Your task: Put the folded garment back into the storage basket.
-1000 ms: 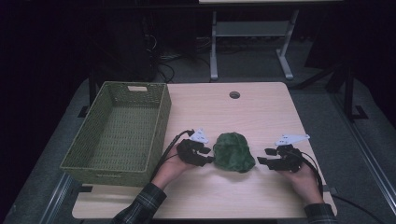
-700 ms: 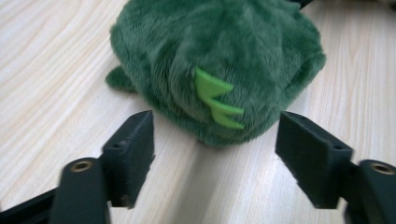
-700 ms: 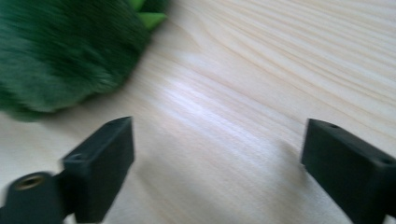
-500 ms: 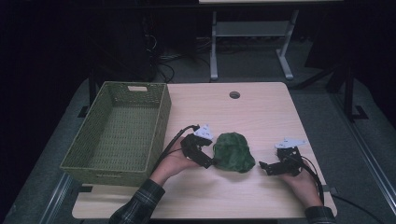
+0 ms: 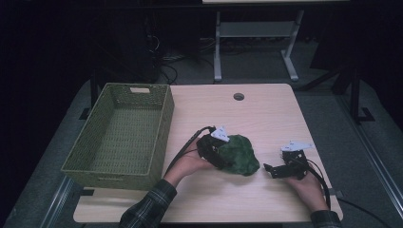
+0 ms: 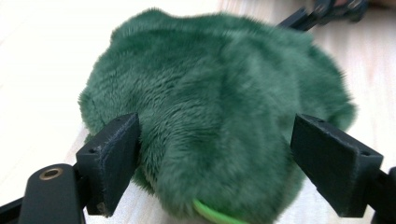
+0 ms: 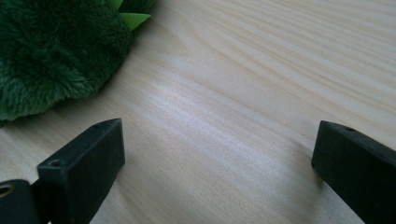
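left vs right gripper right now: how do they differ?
The left gripper is at the green plush toy, its open jaws straddling the fur in its own view; the right gripper sits apart from the toy, its jaws framing bare table. The left gripper is nearer the woven basket; the right gripper is toward the table's other side. Shared: both open, both hand-held low over the table.

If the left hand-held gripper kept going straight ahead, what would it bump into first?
The fuzzy green plush toy. The left hand-held gripper has its open jaws already on either side of it, probably almost touching.
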The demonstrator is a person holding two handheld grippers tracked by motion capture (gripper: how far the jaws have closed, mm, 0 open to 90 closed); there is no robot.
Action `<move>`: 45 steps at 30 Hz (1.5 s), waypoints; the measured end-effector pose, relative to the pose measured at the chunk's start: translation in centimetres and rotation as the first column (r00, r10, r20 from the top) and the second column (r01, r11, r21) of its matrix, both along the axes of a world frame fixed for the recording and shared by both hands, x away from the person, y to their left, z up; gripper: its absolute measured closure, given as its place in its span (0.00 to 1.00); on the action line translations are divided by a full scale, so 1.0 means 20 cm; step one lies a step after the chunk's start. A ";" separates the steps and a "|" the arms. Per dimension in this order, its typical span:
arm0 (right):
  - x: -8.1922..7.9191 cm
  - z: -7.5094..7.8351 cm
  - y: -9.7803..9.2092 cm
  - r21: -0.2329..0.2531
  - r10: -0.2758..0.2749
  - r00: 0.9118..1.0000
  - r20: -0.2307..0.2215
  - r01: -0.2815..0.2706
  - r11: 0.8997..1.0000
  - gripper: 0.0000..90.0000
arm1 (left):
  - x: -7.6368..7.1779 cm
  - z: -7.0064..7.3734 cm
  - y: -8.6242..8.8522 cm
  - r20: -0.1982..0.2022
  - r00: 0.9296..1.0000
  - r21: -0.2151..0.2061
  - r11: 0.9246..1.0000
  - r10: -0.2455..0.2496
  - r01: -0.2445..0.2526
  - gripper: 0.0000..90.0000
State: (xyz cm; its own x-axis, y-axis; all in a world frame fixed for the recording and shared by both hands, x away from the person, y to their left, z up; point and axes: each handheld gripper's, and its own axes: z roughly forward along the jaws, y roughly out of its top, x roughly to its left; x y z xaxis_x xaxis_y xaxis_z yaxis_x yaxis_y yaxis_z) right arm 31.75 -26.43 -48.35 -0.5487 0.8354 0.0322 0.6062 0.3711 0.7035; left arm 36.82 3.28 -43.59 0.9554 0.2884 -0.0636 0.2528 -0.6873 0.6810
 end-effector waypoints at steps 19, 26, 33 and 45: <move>0.00 0.00 0.00 -0.002 -0.001 1.000 0.002 0.001 1.000 0.03 | -0.03 -0.13 -0.06 0.035 0.999 0.095 0.995 -0.015 0.012 0.19; 0.00 0.00 0.00 -0.002 -0.002 1.000 0.002 0.002 1.000 0.03 | -0.05 -0.13 -0.05 0.060 0.998 0.096 0.995 -0.017 0.012 0.29; 0.00 0.00 0.00 -0.002 -0.003 1.000 0.003 0.003 1.000 0.03 | -0.06 -0.12 -0.04 0.063 0.998 0.091 0.996 -0.028 0.022 0.59; 0.00 0.00 0.00 -0.003 -0.002 1.000 0.003 0.002 1.000 0.03 | -0.04 -0.09 -0.01 0.009 1.000 0.068 0.998 0.011 -0.011 0.75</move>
